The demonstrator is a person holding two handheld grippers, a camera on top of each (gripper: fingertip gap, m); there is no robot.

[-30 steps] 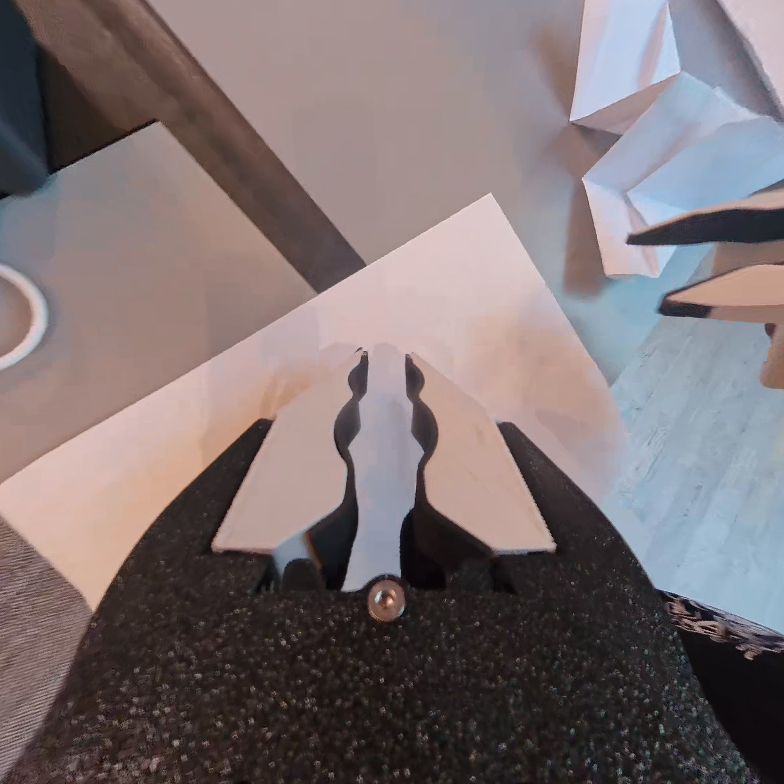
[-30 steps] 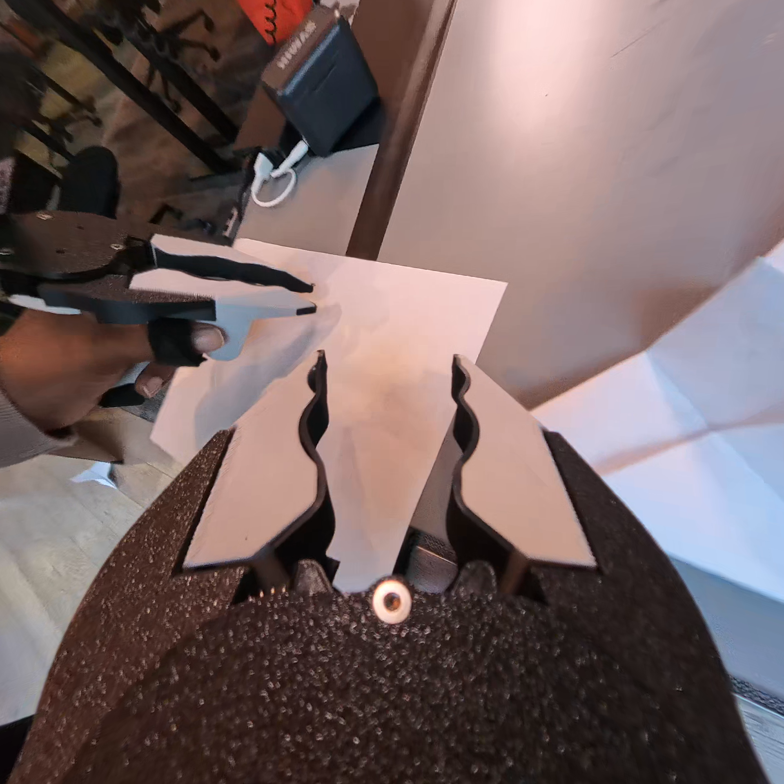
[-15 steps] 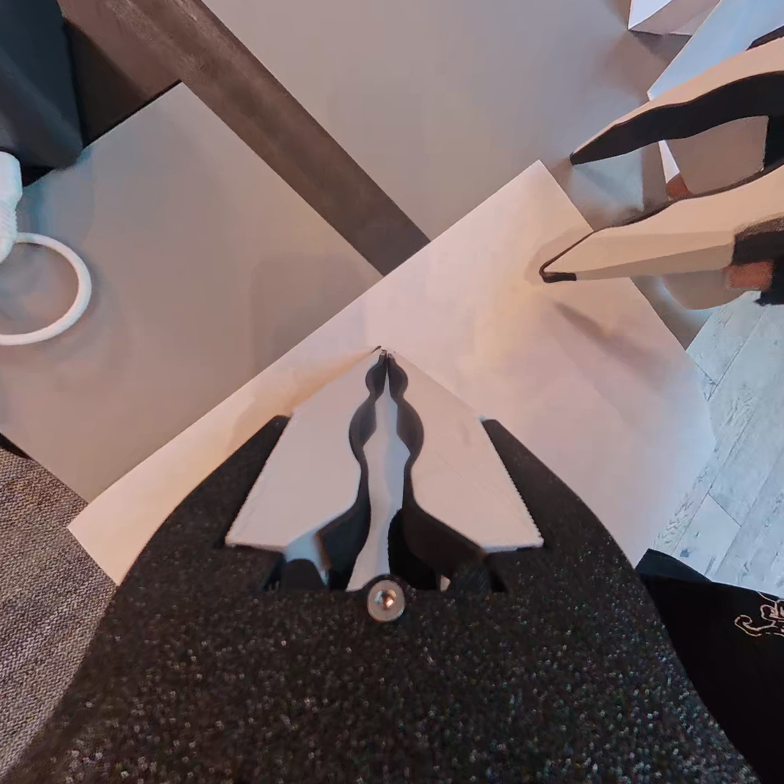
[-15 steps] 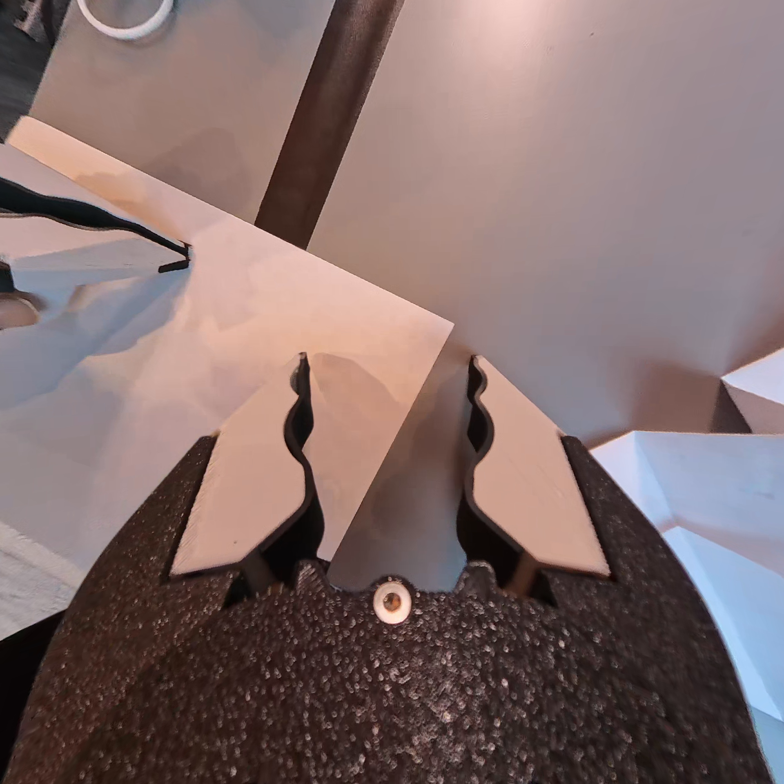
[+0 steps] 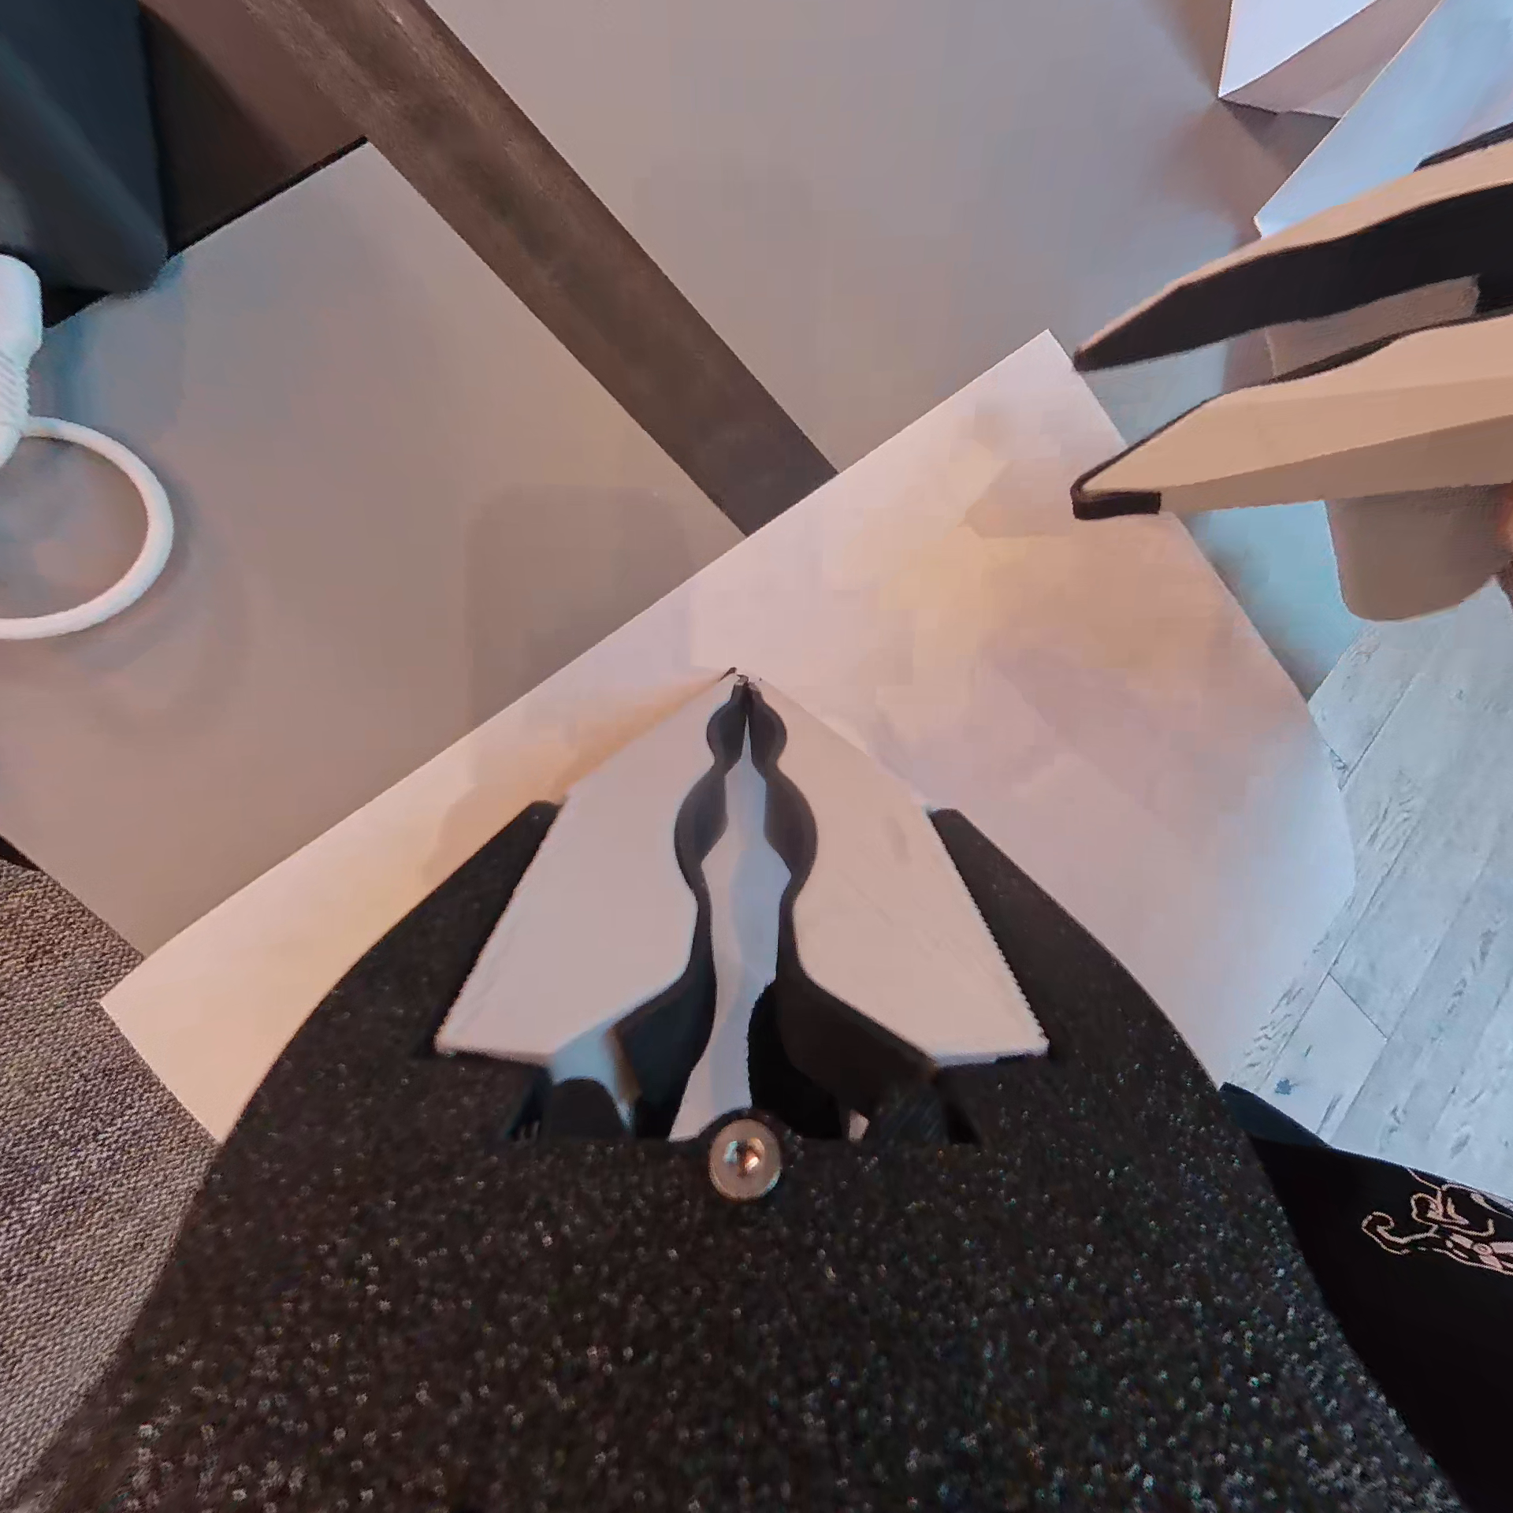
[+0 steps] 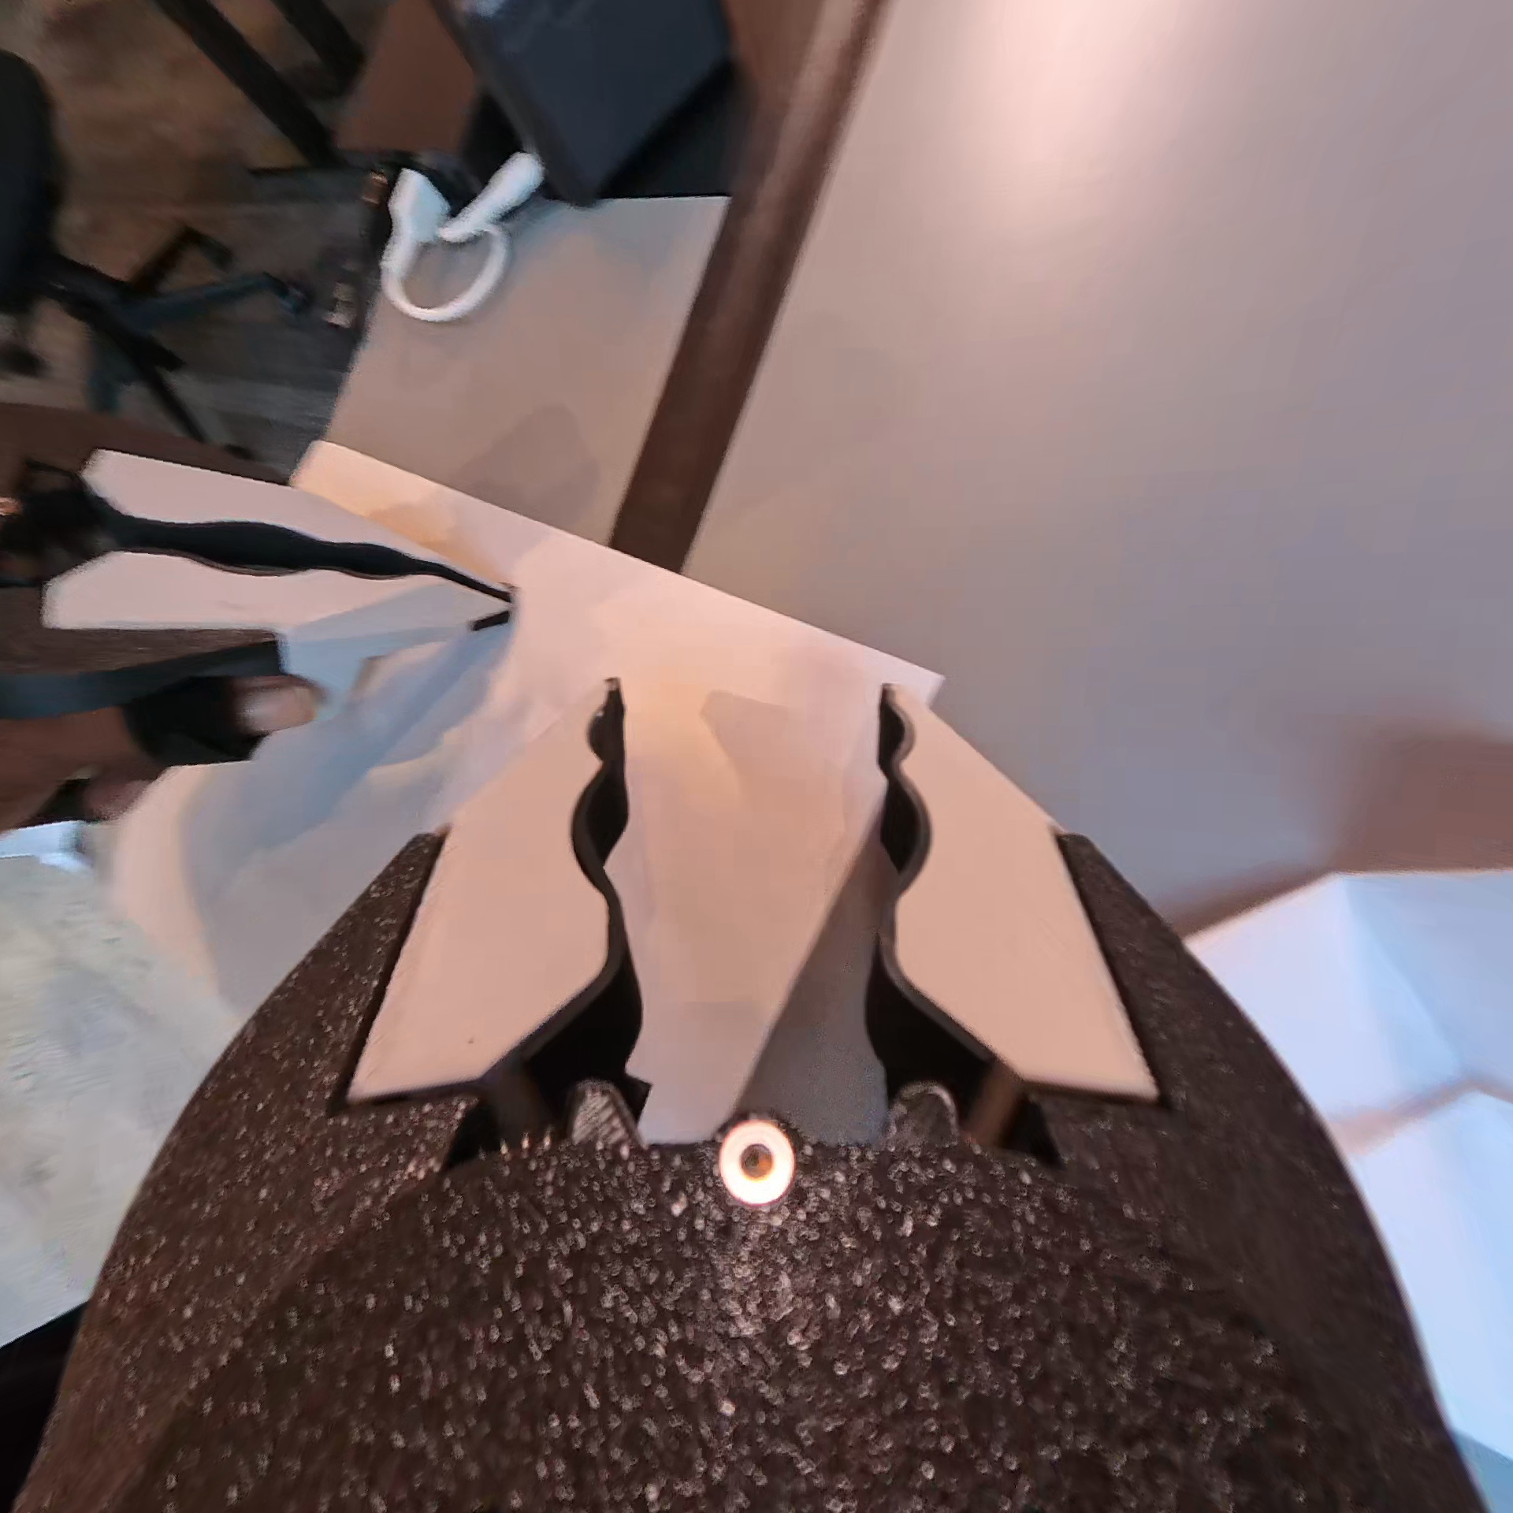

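A white sheet of paper (image 5: 941,655) lies on the grey table (image 5: 901,164), partly over the table's near edge. My left gripper (image 5: 742,684) is shut on the sheet, pinching it near its far long edge, and the paper shows between the fingers. In the right wrist view the left gripper (image 6: 495,606) comes in from the left, and the sheet (image 6: 720,737) lifts a little there. My right gripper (image 6: 747,696) is open and empty, above the sheet's far right corner, with the side edge running between its fingers. It also shows in the left wrist view (image 5: 1085,434).
Folded white paper pieces (image 6: 1351,1023) lie to the right on the table; they also show in the left wrist view (image 5: 1277,65). A dark bar (image 5: 573,246) divides two table tops. A white cable loop (image 5: 123,557) and a dark box (image 6: 589,82) sit on the far one. Pale floor (image 5: 1433,819) lies below the near edge. From the left gripper's tips to the dark bar (image 5: 573,246) is close to 11 centimetres. It is also in sight in the right wrist view (image 6: 705,318).
My left gripper has gone from slightly open to shut on the sheet. My right gripper has come in from the right and now hovers, still open, over the sheet's far right corner.
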